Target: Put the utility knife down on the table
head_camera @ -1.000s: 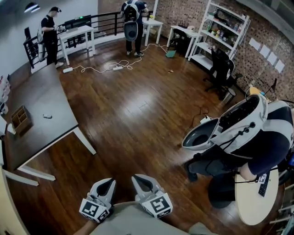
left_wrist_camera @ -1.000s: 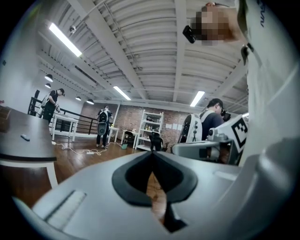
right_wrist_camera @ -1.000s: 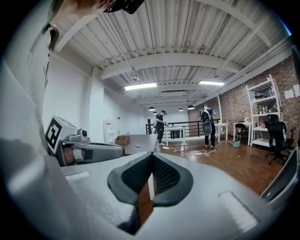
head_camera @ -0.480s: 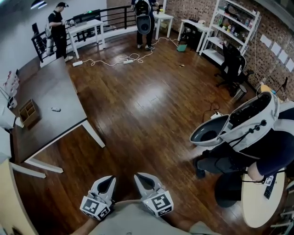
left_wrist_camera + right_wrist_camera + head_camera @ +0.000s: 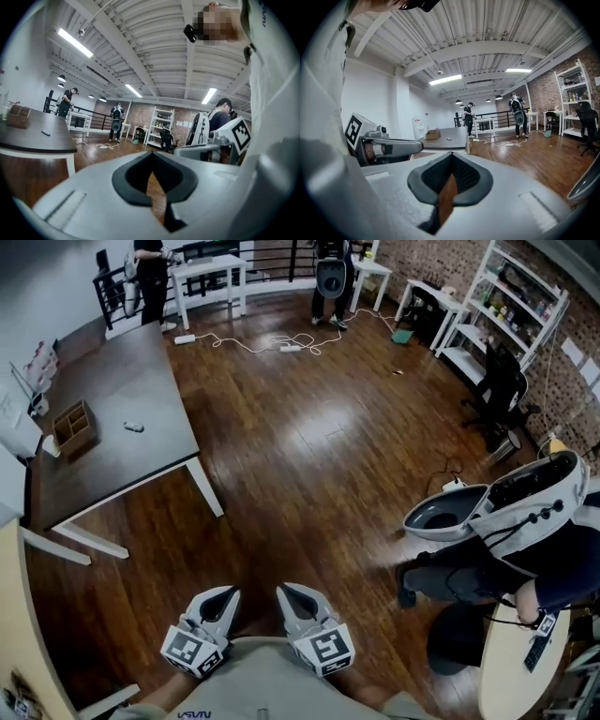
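A small grey object (image 5: 134,427), too small to name for sure but possibly the utility knife, lies on the dark table (image 5: 122,465) at the upper left, beside a wooden box (image 5: 73,426). It also shows on the table (image 5: 28,138) in the left gripper view as the grey object (image 5: 45,133), and far off as the grey object (image 5: 448,138) in the right gripper view. My left gripper (image 5: 226,594) and right gripper (image 5: 285,591) hang side by side over the wood floor, well short of the table. Both are shut and hold nothing.
A person in a white hooded vest (image 5: 511,521) sits at the right by a round pale table (image 5: 511,667). Shelving (image 5: 511,310) and an office chair (image 5: 497,390) stand at the far right. Cables (image 5: 272,341) trail on the floor near white tables and standing people.
The dark table has drawn closer and slid toward the right in the head view. Both grippers stay shut and side by side at the bottom.
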The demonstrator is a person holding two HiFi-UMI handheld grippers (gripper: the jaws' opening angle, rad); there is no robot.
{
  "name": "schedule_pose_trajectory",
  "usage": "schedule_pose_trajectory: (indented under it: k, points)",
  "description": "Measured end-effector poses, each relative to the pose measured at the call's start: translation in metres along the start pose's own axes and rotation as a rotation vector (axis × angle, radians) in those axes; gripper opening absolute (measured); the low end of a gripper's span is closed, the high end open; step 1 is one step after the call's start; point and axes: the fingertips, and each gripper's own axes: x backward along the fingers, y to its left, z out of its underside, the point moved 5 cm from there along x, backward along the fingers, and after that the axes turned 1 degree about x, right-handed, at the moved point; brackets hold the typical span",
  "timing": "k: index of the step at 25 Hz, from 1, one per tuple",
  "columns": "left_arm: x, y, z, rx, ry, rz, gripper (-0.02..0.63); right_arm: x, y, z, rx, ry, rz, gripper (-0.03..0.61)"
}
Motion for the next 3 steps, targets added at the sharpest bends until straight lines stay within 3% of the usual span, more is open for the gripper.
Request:
schedule_pose_trajectory:
  k: [3]
  points:
    - [0.0029, 0.0027, 0.0027, 0.010, -0.004, -0.009, 0.002, -0.0022, 0.0041, 0.0002, 0.004, 0.007, -0.018, -0.002]
